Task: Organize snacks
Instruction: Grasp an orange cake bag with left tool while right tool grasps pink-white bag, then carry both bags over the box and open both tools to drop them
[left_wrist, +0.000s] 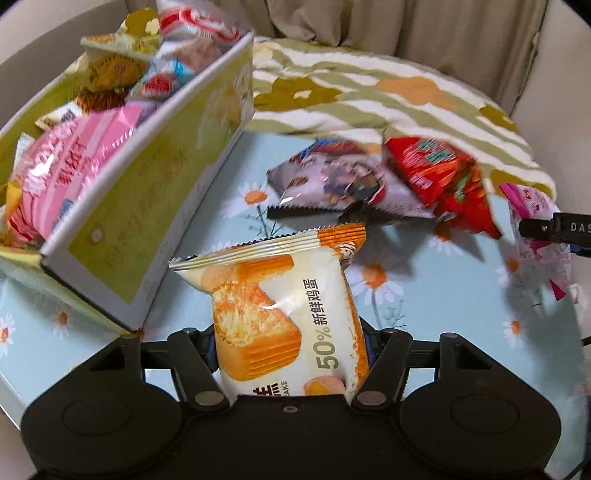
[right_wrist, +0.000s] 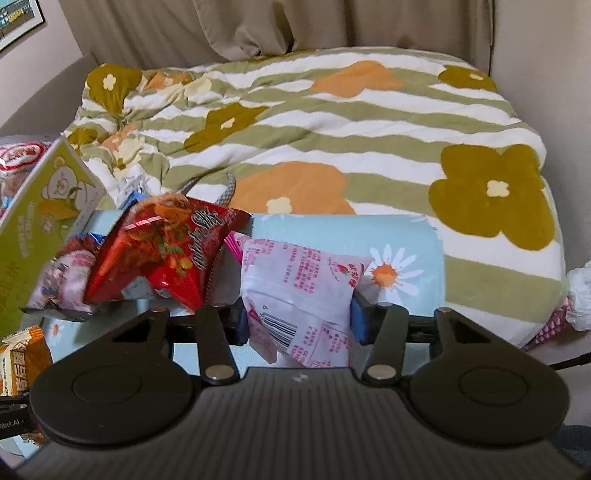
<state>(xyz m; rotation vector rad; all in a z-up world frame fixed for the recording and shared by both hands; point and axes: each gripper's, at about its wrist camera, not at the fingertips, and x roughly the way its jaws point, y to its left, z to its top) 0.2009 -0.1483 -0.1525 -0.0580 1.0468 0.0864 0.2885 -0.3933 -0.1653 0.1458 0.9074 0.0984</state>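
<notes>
My left gripper (left_wrist: 290, 343) is shut on an orange-and-white egg cake packet (left_wrist: 277, 314), held above the light blue daisy tablecloth (left_wrist: 443, 306), just right of the green snack box (left_wrist: 147, 206). The box holds several packets, among them a pink one (left_wrist: 62, 177). My right gripper (right_wrist: 297, 325) is shut on a white-and-pink strawberry snack packet (right_wrist: 299, 291); it also shows at the right edge of the left wrist view (left_wrist: 535, 229). A red snack bag (right_wrist: 166, 251) and a purple-grey packet (left_wrist: 332, 181) lie on the cloth.
A green-striped flower blanket (right_wrist: 332, 140) covers the bed behind the table. Beige curtains (right_wrist: 258, 26) hang at the back. The green box corner (right_wrist: 48, 206) stands left of the red bag. Crumpled white material (right_wrist: 580, 299) sits at the far right.
</notes>
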